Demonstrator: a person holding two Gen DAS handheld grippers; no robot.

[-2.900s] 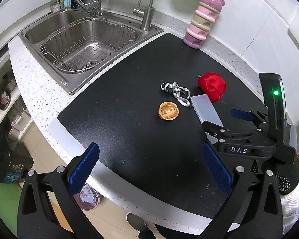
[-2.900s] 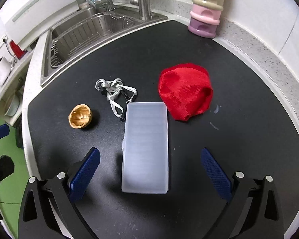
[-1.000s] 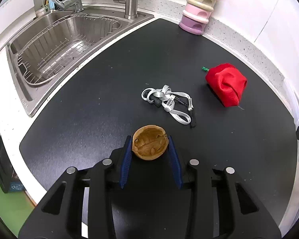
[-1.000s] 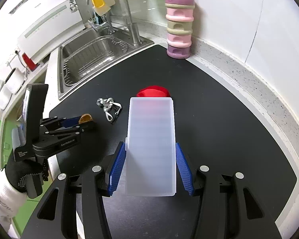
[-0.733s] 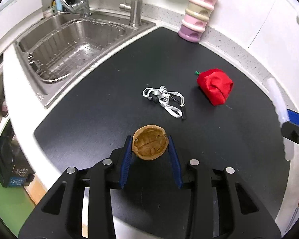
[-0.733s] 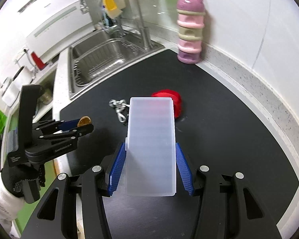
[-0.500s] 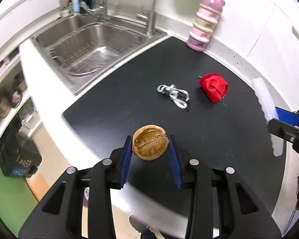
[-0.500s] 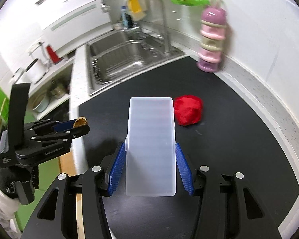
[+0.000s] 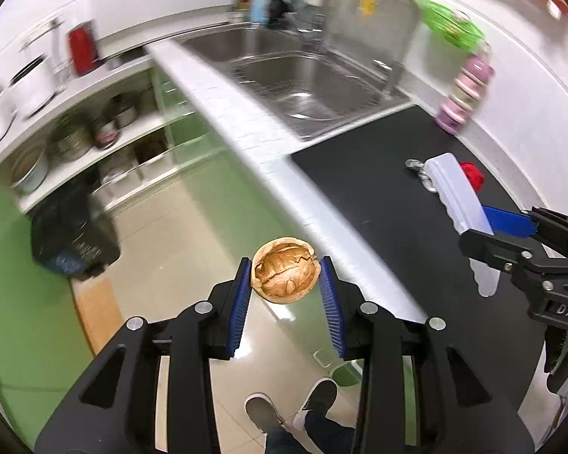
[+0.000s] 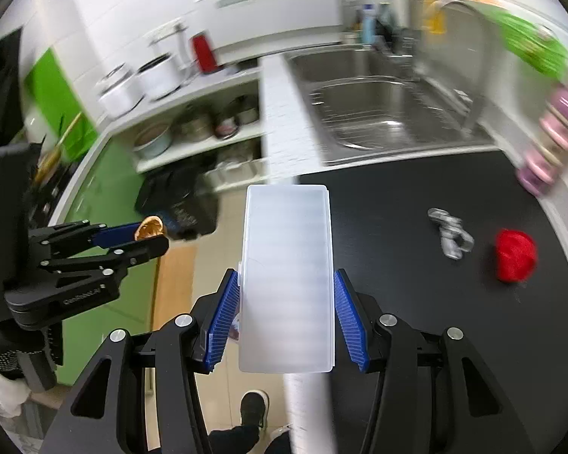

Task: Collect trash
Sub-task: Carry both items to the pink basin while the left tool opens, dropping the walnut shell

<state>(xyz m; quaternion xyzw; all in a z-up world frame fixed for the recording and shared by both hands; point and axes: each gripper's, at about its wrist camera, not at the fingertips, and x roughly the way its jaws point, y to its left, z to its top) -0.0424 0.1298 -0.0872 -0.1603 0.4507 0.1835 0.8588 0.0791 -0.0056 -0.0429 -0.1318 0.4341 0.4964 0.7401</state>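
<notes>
Left view only: left gripper (image 9: 286, 278) jaws clamp walnut shell (image 9: 285, 276); right gripper (image 10: 286, 304) jaws clamp plastic box (image 10: 287, 280), contents unclear

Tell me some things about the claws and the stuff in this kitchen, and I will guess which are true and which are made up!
1. The left claw grips a walnut shell. True.
2. The right claw is empty. False: it grips a frosted plastic box.
3. A red cloth lies on the black mat. True.
4. The silver strap sits in the sink. False: it lies on the mat beside the red cloth.
5. The walnut shell hangs over the floor, off the counter. True.
</notes>
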